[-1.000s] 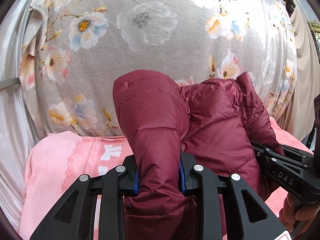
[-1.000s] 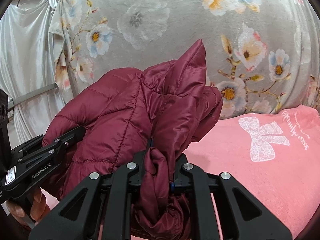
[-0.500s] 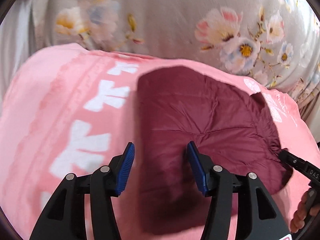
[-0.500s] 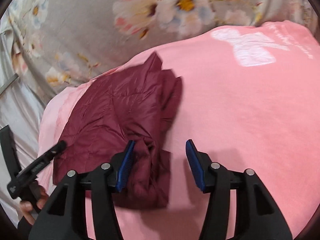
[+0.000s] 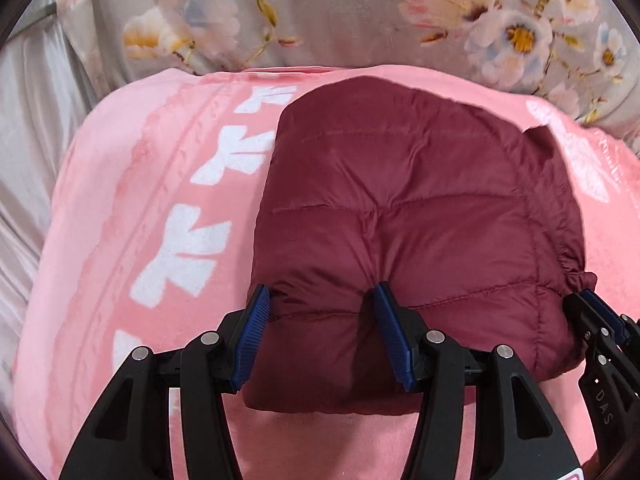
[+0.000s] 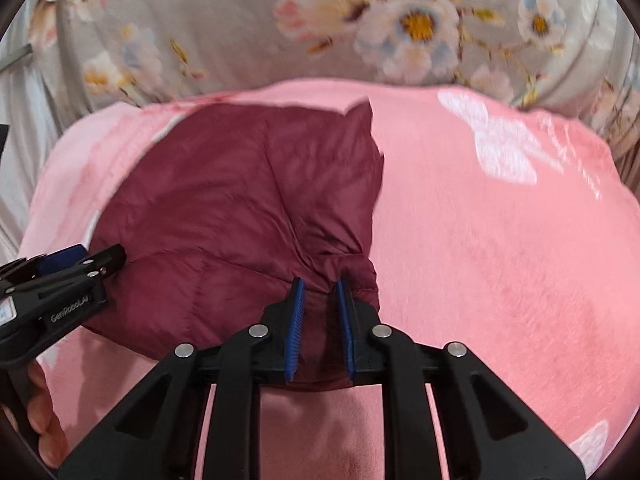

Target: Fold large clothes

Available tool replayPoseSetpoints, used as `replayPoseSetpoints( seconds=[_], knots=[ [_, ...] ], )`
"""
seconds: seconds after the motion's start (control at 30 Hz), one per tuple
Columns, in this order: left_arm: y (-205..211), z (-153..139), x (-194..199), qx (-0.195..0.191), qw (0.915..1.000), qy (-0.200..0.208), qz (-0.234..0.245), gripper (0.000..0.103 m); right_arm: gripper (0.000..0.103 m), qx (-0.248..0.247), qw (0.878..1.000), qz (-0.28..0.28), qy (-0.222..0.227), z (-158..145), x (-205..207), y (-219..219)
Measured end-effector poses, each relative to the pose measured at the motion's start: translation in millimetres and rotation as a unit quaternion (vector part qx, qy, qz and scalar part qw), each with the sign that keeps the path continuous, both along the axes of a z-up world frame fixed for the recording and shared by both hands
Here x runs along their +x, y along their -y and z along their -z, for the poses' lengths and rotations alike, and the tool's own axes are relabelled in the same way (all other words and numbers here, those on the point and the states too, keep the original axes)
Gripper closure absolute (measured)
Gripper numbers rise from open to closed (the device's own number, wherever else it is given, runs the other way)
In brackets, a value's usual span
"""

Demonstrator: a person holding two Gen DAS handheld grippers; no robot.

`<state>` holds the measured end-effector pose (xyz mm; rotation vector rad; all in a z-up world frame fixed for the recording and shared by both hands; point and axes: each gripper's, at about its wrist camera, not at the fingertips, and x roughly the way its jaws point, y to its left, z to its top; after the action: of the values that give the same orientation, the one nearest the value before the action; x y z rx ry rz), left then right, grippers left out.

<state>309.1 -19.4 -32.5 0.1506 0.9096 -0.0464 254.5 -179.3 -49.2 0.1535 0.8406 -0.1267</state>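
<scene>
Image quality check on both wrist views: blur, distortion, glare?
Left wrist: maroon jacket and left gripper sharp, floral cloth soft, strong fisheye bowing, no glare. Right wrist: slightly motion-blurred overall; right gripper crisper, its jaws closing on jacket fabric.

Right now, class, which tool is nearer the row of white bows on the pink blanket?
Left. The left tool sits open over the jacket edge beside the bows; the right tool, jaws closing on jacket fabric, is at the jacket's far side.
</scene>
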Motion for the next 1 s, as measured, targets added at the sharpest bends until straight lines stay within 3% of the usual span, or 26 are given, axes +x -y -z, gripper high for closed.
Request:
replayPoseSetpoints(
  seconds=[0.2,0.53,0.57,0.63,0.8,1.0],
  knots=[
    [10,8,-6,0.022,0.9997,0.012,-0.005,0.049,0.09,0.01,1.0,0.006,-0.011,25,0,2],
    [13,15,-10,0.035,0.9989,0.027,-0.014,0.048,0.086,-0.003,1.0,0.01,-0.01,20,-3,-2],
    [13,14,-12,0.036,0.9989,0.027,-0.015,0.048,0.084,0.003,1.0,0.012,-0.007,17,-6,-2],
    [12,12,-18,0.036,0.9988,0.028,-0.018,0.048,0.066,0.008,1.0,0.016,0.005,8,-17,-1],
    [6,6,-42,0.023,0.9987,0.038,-0.026,0.048,0.053,-0.002,1.0,0.013,0.026,-5,-55,-4],
    [10,14,-83,0.02,0.999,0.035,-0.019,0.048,0.04,-0.027,0.999,0.012,0.031,4,-102,-11]
  ],
)
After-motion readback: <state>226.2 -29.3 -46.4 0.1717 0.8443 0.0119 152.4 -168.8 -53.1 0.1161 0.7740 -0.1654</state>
